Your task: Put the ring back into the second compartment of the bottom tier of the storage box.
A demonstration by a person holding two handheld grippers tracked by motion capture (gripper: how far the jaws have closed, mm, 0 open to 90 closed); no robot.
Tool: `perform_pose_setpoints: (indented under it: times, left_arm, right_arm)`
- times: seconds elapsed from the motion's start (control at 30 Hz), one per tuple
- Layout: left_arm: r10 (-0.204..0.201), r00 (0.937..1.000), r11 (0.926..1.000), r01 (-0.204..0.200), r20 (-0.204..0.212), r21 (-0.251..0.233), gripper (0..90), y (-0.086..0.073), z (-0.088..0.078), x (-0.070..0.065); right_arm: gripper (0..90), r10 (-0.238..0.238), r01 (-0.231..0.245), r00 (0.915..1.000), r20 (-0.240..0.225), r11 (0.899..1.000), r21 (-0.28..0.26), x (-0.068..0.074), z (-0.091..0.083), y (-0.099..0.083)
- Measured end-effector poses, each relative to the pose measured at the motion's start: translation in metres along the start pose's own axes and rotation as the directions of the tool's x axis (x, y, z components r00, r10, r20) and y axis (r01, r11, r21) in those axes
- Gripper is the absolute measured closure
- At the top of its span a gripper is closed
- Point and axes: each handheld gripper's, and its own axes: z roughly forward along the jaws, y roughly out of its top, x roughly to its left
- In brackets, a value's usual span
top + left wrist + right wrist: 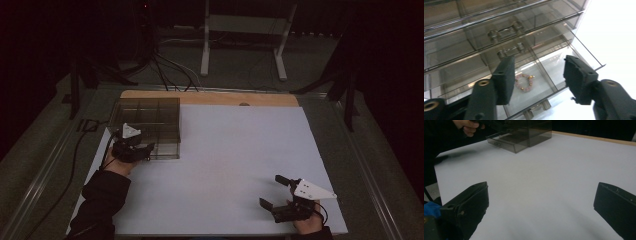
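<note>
Drawer unit (148,126): smoked clear plastic, several drawers stacked, standing at the far left of the white worktop (235,165); small metal handles on the fronts.
Bottom drawer (541,82): pulled out toward the person, divided into compartments; the drawers above it sit closed.
Bracelet (524,82): pink and gold beads, lying flat in a middle compartment of the open drawer, apart from the jaws.
Left gripper (537,81): poised just over the open drawer, jaws parted to a middling width with nothing between the pads; the bracelet shows through the gap, lower down.
Right gripper (540,207): resting near the front right corner of the worktop, well apart from the drawer unit, jaws wide and empty.
Done, by judgement: the drawer is open and the bracelet lies inside it, free of any grip, which reads as an item already deposited.
Left, by judgement: if storing is the aim, only pushing the drawer shut; a bracelet about to be taken out cannot be ruled out.
Risk: a jaw catching the drawer's thin front wall.
</note>
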Motion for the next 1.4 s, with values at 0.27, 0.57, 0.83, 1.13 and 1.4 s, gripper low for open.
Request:
perform_pose_setpoints:
  times: [0.27, 0.57, 0.83, 1.13, 1.4]
  left_arm:
    - [0.006, 1.0, 1.0, -0.006, 0.005, 0.007, 30.1, 0.002, 0.0, -0.003]
    - [0.021, 0.997, 0.9998, -0.021, 0.075, -0.002, 16.4, 0.005, -0.001, -0.01]
    - [0.014, 0.9952, 0.9999, -0.014, 0.097, -0.005, 10.9, 0.007, -0.001, -0.012]
    - [0.043, 0.9928, 0.9989, -0.041, 0.112, -0.024, 0.8, 0.01, -0.013, -0.013]
    - [0.098, 0.9845, 0.9943, -0.091, 0.146, -0.057, 0.7, 0.013, -0.025, -0.02]
  right_arm:
    - [0.0, 0.001, -0.001, 1.0, 0.001, 1.0, 0.003, 0.0, 0.0, 0.0]
    - [0.0, 0.013, -0.013, 0.9999, 0.007, 1.0, -0.007, -0.004, -0.002, -0.001]
    - [0.0, 0.019, -0.019, 0.9997, 0.014, 1.0, -0.014, -0.007, -0.003, -0.002]
    - [0.0, 0.015, -0.014, 0.9998, 0.015, 1.0, -0.014, -0.005, -0.003, -0.002]
    - [0.0, 0.002, -0.002, 1.0, 0.006, 1.0, -0.006, -0.002, -0.004, -0.001]
